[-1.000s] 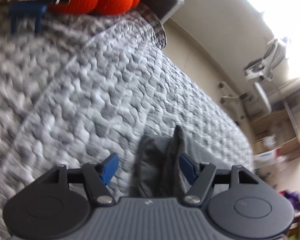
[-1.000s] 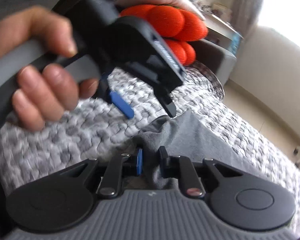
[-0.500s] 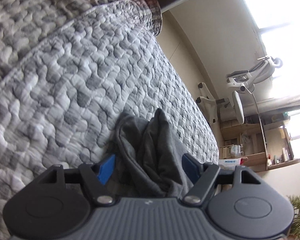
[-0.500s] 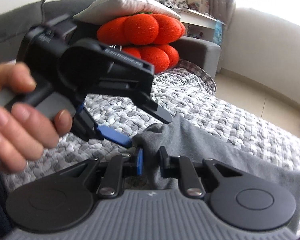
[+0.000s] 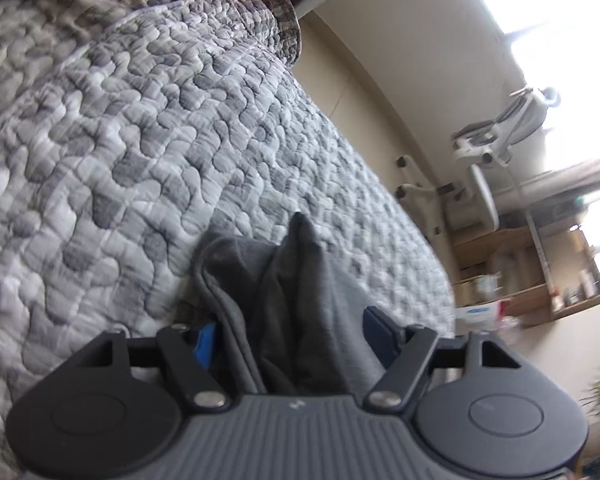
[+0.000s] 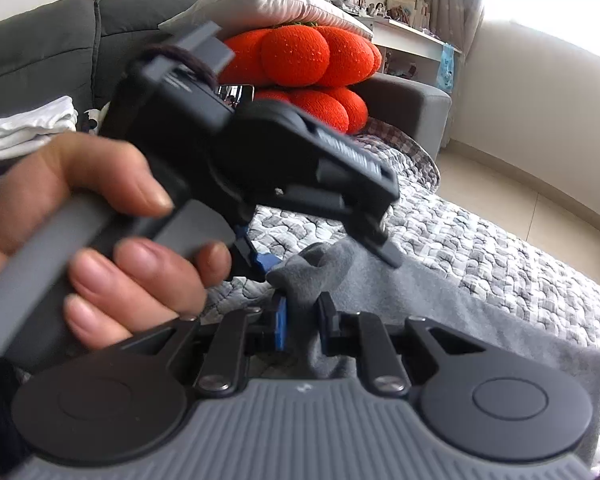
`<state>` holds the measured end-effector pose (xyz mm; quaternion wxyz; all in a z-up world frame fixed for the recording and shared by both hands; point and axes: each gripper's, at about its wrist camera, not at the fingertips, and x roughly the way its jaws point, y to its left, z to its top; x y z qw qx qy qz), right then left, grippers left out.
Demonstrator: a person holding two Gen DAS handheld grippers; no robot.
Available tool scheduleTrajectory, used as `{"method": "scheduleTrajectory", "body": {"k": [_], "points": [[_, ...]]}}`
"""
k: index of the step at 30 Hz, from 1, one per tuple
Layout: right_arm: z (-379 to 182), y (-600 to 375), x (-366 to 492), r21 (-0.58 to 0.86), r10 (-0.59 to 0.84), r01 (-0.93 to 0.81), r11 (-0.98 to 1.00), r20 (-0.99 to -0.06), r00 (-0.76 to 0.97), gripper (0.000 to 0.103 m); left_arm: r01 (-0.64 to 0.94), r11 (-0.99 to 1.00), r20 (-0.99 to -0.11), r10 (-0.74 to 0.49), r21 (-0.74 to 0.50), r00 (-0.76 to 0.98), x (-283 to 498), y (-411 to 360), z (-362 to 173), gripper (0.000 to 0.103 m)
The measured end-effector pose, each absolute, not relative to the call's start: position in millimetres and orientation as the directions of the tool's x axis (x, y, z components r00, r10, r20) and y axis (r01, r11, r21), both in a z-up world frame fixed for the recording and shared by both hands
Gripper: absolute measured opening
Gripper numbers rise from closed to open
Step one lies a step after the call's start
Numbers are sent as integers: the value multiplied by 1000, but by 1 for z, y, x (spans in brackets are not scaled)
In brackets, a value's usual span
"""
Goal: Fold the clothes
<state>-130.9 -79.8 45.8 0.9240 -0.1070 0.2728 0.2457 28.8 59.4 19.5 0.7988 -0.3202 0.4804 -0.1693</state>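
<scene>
1. Grey-and-white quilted pebble-pattern bedspread [image 5: 148,152] covers the whole work surface; beige wall and bright, blown-out window behind it.
2. Hidden/cut off: near end of the dark grey soft fabric garment [image 5: 300,312] disappears under the left gripper [image 5: 288,336] body in the left wrist view; its far right edge runs out of frame in the right wrist view, so full shape and garment type can't be told.
3. Left gripper's left blue pad [image 5: 205,342] is mostly buried behind a cloth fold, and whether either pad touches the cloth is unclear. Jaws fairly wide and closing, bunched garment between them.
4. Right gripper [image 6: 302,320] has its jaws narrow, pinched on a raised fold of the garment.
5. A hand [image 6: 112,232], blurred and large in the right wrist view, grips the left gripper's grey handle and blocks most of the bedspread behind it.
6. Around: orange round knitted cushions [image 6: 308,60] stacked under a white pillow [image 6: 276,4] against a dark grey sofa back [image 6: 40,48]; folded white cloth [image 6: 28,128] at left edge; white office chair [image 5: 496,144] and wooden shelves [image 5: 540,280] blurred at the far right.
7. Garment lies on the bedspread, gathered end at both grippers, peak of the fold pointing up and away. Long axis runs from the grippers out to the right across the bed.
</scene>
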Motion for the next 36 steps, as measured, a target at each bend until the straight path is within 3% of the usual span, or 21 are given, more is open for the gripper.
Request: {"method": "scheduleTrajectory", "body": {"k": [3, 7, 12, 17, 21, 27, 34, 36], "points": [[45, -79, -130, -69, 399, -522, 850, -562, 724, 17, 9, 791, -687, -536, -611, 491, 30, 51, 25, 52], [44, -79, -130, -79, 403, -536, 841, -570, 716, 17, 100, 869, -717, -461, -485, 524, 34, 35, 35, 43], [42, -78, -129, -84, 403, -545, 834, -582, 707, 17, 157, 894, -721, -434, -420, 540, 37, 24, 38, 27], [40, -82, -129, -60, 431, -587, 808, -618, 657, 25, 177, 906, -728, -416, -385, 545, 39, 24, 37, 25], [50, -108, -132, 4, 489, -625, 781, -627, 606, 25, 173, 911, -731, -406, -375, 549, 40, 28, 36, 25], [65, -175, -112, 166, 467, -474, 865, -614, 637, 25, 166, 924, -732, -374, -343, 569, 31, 26, 35, 25], [48, -209, -86, 156, 289, -256, 954, -711, 641, 25, 176, 941, -729, -334, -288, 597, 25, 17, 36, 26], [45, -215, -84, 141, 268, -244, 959, -722, 638, 31, 176, 945, -728, -326, -277, 603, 24, 16, 36, 26]]}}
